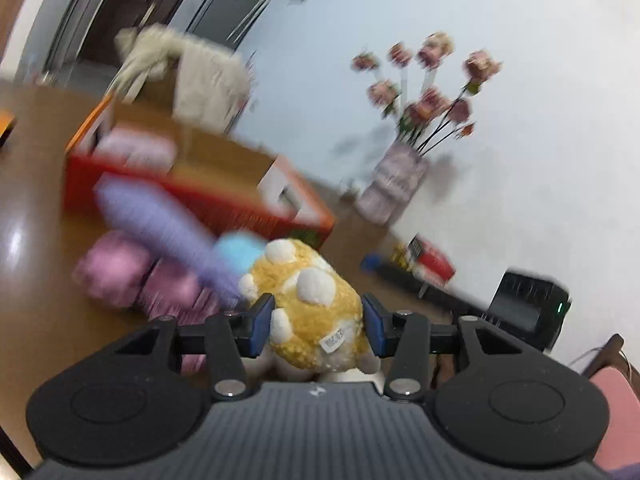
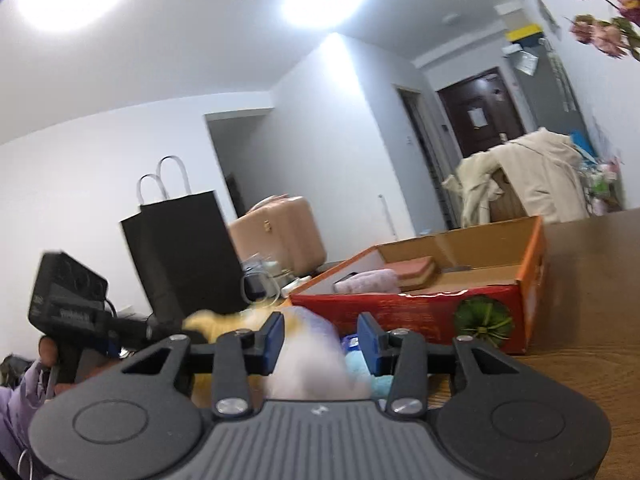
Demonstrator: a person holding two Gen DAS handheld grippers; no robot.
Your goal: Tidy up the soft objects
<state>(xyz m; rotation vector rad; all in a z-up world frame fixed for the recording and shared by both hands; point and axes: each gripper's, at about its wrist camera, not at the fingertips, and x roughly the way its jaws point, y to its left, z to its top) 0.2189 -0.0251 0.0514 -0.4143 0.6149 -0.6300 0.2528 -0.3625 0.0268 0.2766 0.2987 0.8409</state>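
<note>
Yellow plush with white spots, a small stuffed toy (image 1: 310, 300), is pinched between the blue pads of the left gripper (image 1: 316, 326), the jaws pressed into its sides and the toy carried above the brown worktop (image 1: 36, 208); a white label is seen near its lower end. Beyond it, at about ten o'clock in the left wrist view, an orange-red cardboard box (image 1: 200, 200) stands open on the worktop; a purple soft item (image 1: 160, 228), a light blue one (image 1: 238, 250) and a pink one (image 1: 120, 276) lie blurred just in front of the box. In the right wrist view the right gripper (image 2: 320, 346) is seen with a blurred whitish-lilac soft thing (image 2: 316, 360) between its jaws; whether it is truly squeezed or merely framed cannot be told; the box (image 2: 400, 308), at one o'clock, already holds a pink folded cloth (image 2: 366, 282). The toy is judged light and yielding; it would deform rather than slip; hold is best taken across the thick middle of the body, not the label or a limb. A vase of flowers (image 1: 400, 176) stands at one o'clock against the wall.
</note>
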